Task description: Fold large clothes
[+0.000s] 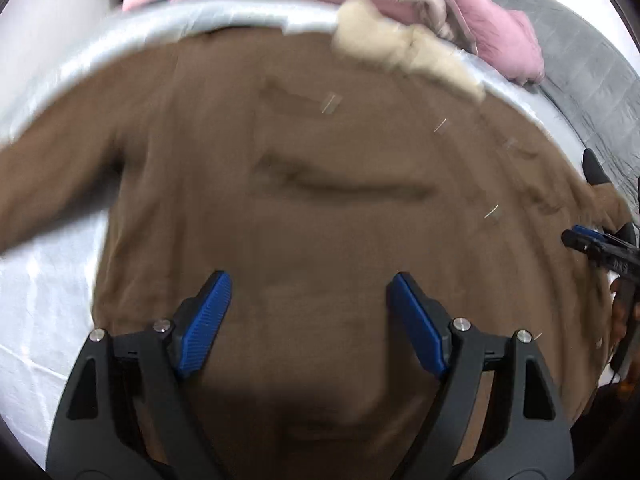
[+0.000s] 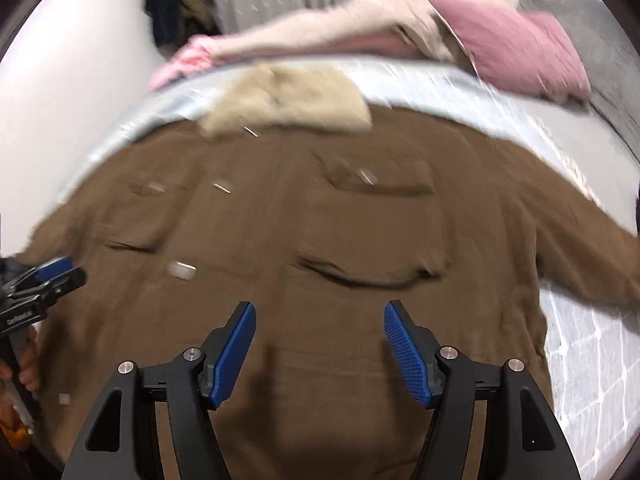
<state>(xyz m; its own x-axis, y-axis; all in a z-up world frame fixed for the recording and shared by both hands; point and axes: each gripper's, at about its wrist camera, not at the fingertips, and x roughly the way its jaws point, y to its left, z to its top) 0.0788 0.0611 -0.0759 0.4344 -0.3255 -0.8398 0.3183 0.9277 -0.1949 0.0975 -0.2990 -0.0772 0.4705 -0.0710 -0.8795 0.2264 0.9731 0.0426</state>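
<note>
We are holding both the left gripper (image 1: 308, 284) and the right gripper (image 2: 318, 312) wide open and empty above the brown jacket (image 1: 312, 200), spread flat on the bed (image 2: 580, 360). Only the right view is showing a dark garment (image 2: 180, 4) hanging on the wall.

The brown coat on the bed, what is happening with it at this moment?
A person holds a two-finger gripper in each hand above the brown coat, which lies spread flat on the bed, its beige collar at the far end. The left gripper and right gripper are both open and hold nothing. No fold is made yet. Pink clothes lie behind.
</note>
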